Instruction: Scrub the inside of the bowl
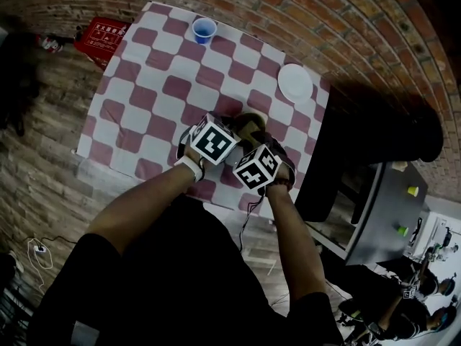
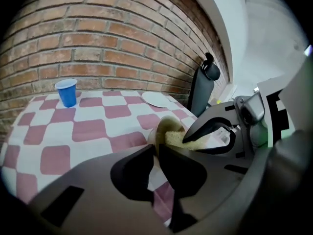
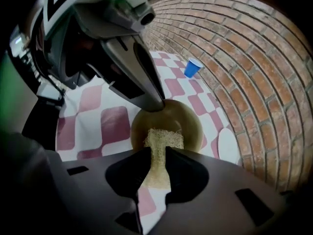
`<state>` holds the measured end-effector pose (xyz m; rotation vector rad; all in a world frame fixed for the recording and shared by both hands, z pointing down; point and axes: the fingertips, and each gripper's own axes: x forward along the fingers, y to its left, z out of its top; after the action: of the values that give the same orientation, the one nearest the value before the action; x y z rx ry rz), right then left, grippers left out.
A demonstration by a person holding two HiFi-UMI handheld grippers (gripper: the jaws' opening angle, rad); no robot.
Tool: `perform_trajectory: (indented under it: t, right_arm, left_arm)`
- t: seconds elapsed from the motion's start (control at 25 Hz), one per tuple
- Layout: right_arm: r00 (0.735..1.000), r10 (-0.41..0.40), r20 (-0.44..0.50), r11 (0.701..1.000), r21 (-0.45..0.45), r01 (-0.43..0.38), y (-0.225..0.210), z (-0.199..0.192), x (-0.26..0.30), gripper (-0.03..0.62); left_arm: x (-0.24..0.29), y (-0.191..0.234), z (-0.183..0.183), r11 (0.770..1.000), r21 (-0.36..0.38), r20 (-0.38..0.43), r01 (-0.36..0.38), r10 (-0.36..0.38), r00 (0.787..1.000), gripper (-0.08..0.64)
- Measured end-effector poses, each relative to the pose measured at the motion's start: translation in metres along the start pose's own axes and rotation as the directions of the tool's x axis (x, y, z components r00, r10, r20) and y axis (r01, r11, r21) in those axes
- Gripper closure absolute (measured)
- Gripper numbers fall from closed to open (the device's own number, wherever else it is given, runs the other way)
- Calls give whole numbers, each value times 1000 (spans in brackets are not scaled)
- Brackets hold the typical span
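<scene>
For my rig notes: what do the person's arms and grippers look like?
The left gripper and right gripper have dark grey bodies, black fingers and a white cube with black square markers. A cable trails below. The person wears black short sleeves and a white wristband.

The left forearm (image 1: 148,197) and right forearm (image 1: 288,225) reach forward side by side, claws close together. The left claw (image 2: 156,151) pinches the bowl (image 2: 164,125) rim; the right claw (image 3: 157,153) clamps a scrub sponge (image 3: 164,138).
</scene>
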<state>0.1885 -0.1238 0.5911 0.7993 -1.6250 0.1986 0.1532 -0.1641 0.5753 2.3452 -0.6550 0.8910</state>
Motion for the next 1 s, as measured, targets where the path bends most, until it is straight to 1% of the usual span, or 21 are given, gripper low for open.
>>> perform_trajectory:
  t: [0.08, 0.2, 0.28, 0.4, 0.44, 0.48, 0.52, 0.56, 0.64, 0.68, 0.72, 0.8, 0.88, 0.92, 1.0]
  right_arm:
    - [997, -72, -36, 992, -103, 68, -6, -4, -1, 489]
    - [987, -150, -55, 963, -233, 134, -11, -6, -1, 489]
    - [977, -209, -42, 926, -331, 184, -15, -1, -3, 489]
    - [958, -286, 8, 843, -473, 256, -19, 9, -6, 489]
    - [955, -294, 18, 828, -494, 265, -19, 11, -6, 489]
    - [956, -292, 20, 829, -493, 263, -19, 11, -5, 489]
    - [961, -277, 12, 847, -469, 250, -17, 9, -4, 489]
    - [968, -250, -3, 878, -423, 226, -15, 6, -2, 489]
    - [985, -170, -30, 943, -293, 154, -9, 1, 1, 489]
    - [992, -125, -34, 967, -227, 114, -6, 0, 2, 489]
    - [996, -85, -33, 983, -167, 78, -2, 1, 1, 489]
    - [1000, -24, -18, 997, -67, 23, 2, 6, 0, 489]
    - [999, 37, 13, 998, 47, -38, 6, 11, 1, 489]
    - [997, 71, 35, 990, 116, -75, 8, 13, 2, 489]
    - [988, 128, 92, 956, 254, -147, 10, 17, 3, 489]
  left_arm:
    - [-1, -3, 1, 1000, 25, -1, -4, 4, 1000, 511]
    - [1, -5, 1, 999, 37, -11, 2, -2, 1000, 511]
    - [2, -5, 0, 999, 44, -19, 6, -5, 1000, 511]
    - [1, -2, 1, 999, 36, -27, 7, -6, 1000, 511]
    - [1, 0, 1, 1000, 29, -29, 6, -5, 1000, 511]
    - [0, 1, 1, 1000, 21, -30, 5, -4, 1000, 511]
    - [0, 3, 1, 1000, 14, -31, 4, -3, 1000, 511]
    - [0, 4, 0, 1000, 7, -31, 3, -3, 1000, 511]
    - [0, 6, 0, 1000, -5, -28, 3, -3, 1000, 511]
    - [0, 6, 0, 1000, -9, -25, 4, -4, 1000, 511]
    - [0, 6, 1, 1000, -9, -23, 5, -5, 1000, 511]
    - [-1, 5, 3, 1000, -2, -18, 7, -7, 1000, 511]
    - [-1, 0, 7, 1000, 12, 3, 20, -20, 1000, 511]
    - [-2, -2, 10, 999, 20, 21, 28, -28, 999, 511]
    - [-3, -6, 13, 999, 31, 56, 34, -36, 998, 506]
